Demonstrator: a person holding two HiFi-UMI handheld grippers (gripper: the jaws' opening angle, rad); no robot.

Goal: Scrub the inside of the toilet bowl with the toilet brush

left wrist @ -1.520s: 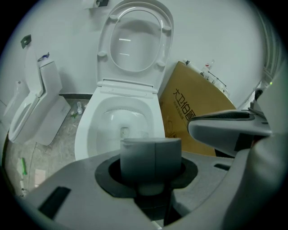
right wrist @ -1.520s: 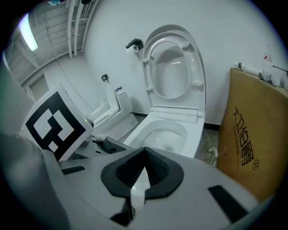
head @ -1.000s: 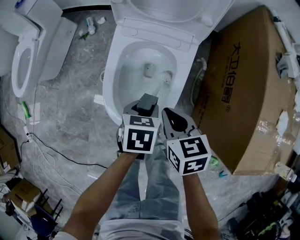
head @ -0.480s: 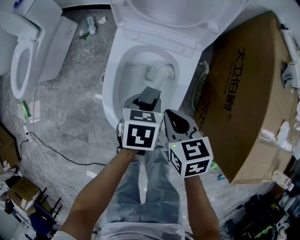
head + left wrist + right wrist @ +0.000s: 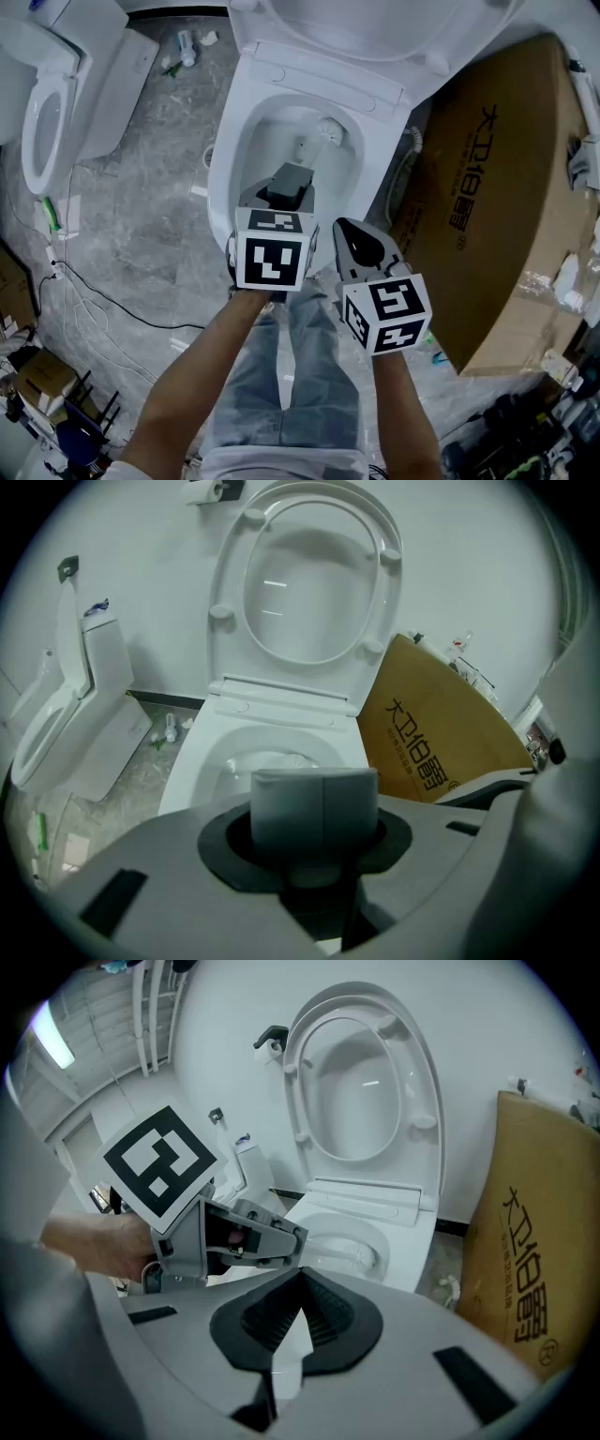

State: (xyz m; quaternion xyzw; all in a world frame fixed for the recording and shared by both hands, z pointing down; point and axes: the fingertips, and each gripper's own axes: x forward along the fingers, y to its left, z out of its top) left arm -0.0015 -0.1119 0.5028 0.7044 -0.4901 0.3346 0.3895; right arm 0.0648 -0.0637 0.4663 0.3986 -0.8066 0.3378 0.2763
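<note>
The white toilet bowl [image 5: 228, 150] stands open ahead of me, its seat and lid [image 5: 314, 583] raised. The toilet brush has a white head [image 5: 328, 130] that rests against the bowl's inner wall at the far right, above the drain. My left gripper [image 5: 289, 184] hangs over the bowl's near rim, shut on the brush's grey handle [image 5: 314, 806]. My right gripper [image 5: 351, 230] hovers just right of it, outside the bowl, with its jaws shut and nothing between them. In the right gripper view [image 5: 300, 1283] the brush head [image 5: 354, 1256] and the left gripper [image 5: 234, 1237] both show.
A large cardboard box [image 5: 487, 187] leans close on the toilet's right, with a white hose [image 5: 405, 173] between them. A second toilet [image 5: 47, 122] stands at the far left. Cables [image 5: 84, 305] and small litter [image 5: 183, 49] lie on the grey floor.
The brush head has slid from the bowl's right side toward its far wall. My left gripper has pushed slightly forward over the rim, and the right gripper has stayed alongside.
</note>
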